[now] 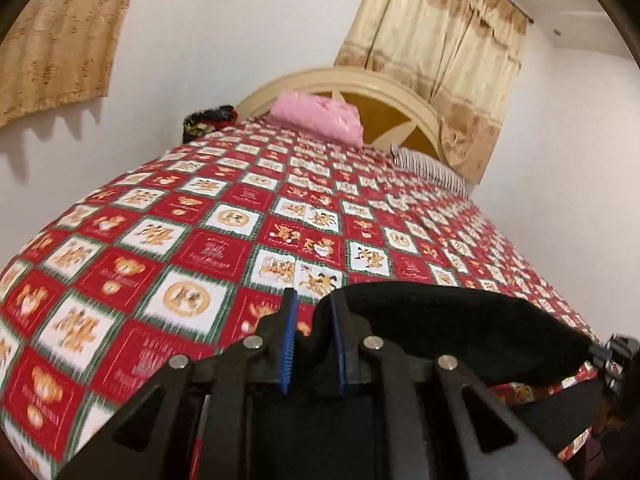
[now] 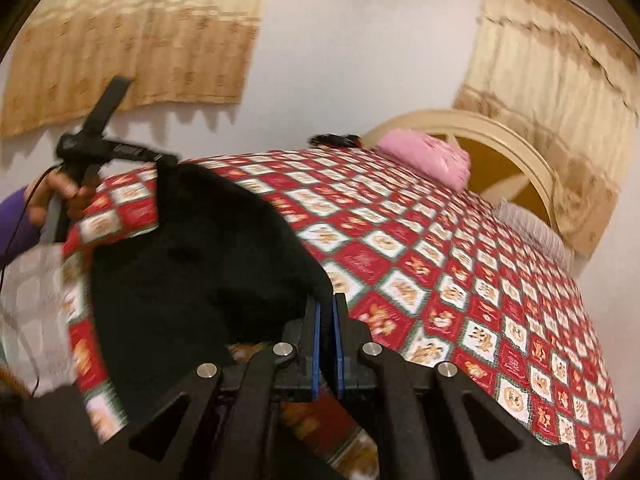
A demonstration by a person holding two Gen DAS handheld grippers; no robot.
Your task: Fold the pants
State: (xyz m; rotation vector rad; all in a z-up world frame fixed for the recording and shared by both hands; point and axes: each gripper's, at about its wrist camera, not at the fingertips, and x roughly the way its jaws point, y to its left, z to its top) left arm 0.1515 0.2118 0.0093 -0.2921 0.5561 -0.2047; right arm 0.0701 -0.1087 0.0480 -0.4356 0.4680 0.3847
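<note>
Black pants hang stretched between my two grippers above a red patchwork bedspread. My left gripper is shut on one end of the cloth, which fills the gap between its blue pads and runs off to the right. In the right wrist view the pants spread from my left gripper at the upper left down to my right gripper. The right gripper's blue pads are nearly together, pinching the cloth's edge. It also shows at the right edge of the left view as the right gripper.
On the bed are a pink pillow, a striped pillow and a dark bundle at the far corner. A cream headboard and beige curtains stand behind. A hand in a purple sleeve holds the left gripper.
</note>
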